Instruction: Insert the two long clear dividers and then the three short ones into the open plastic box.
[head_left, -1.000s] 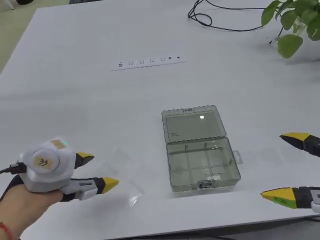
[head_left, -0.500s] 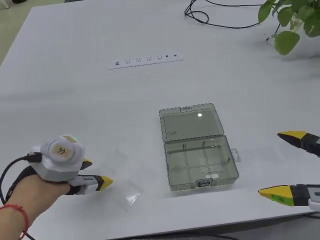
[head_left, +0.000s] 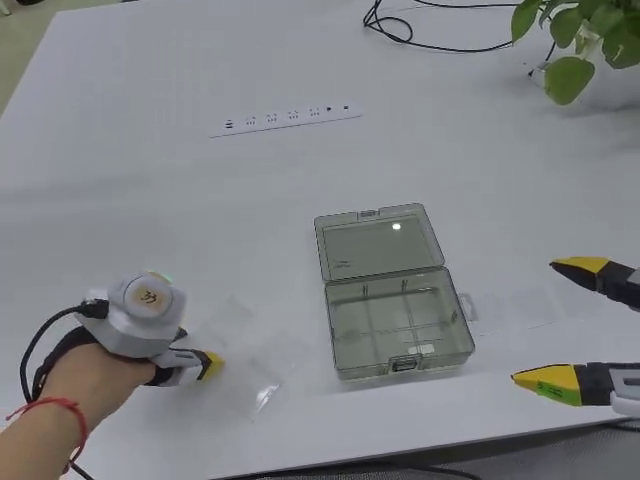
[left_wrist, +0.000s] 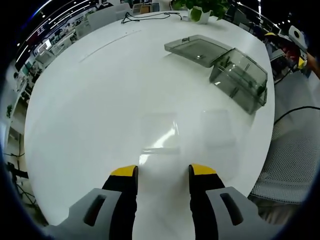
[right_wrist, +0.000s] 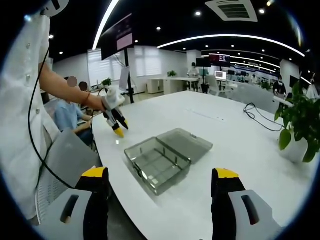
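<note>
The open smoky plastic box (head_left: 402, 332) lies mid-table with its lid (head_left: 378, 240) flat behind it. Faint clear dividers lie left of it (head_left: 262, 372) and right of it (head_left: 512, 305). My left gripper (head_left: 203, 366) is low over the table at the left, open, its tips just short of the clear dividers (left_wrist: 159, 134). In the left gripper view the box (left_wrist: 241, 80) is far ahead to the right. My right gripper (head_left: 560, 322) is wide open at the right, holding nothing. In its own view the box (right_wrist: 155, 162) lies between its jaws, with the left gripper (right_wrist: 118, 126) beyond.
A white power strip (head_left: 285, 117) lies at the back of the table. A black cable (head_left: 420, 35) and a potted plant (head_left: 580, 40) sit at the far right corner. The table's front edge (head_left: 400, 455) runs close below both grippers.
My left gripper has tipped downward and sunk toward the clear dividers on the table. The right gripper has held its place, still wide open.
</note>
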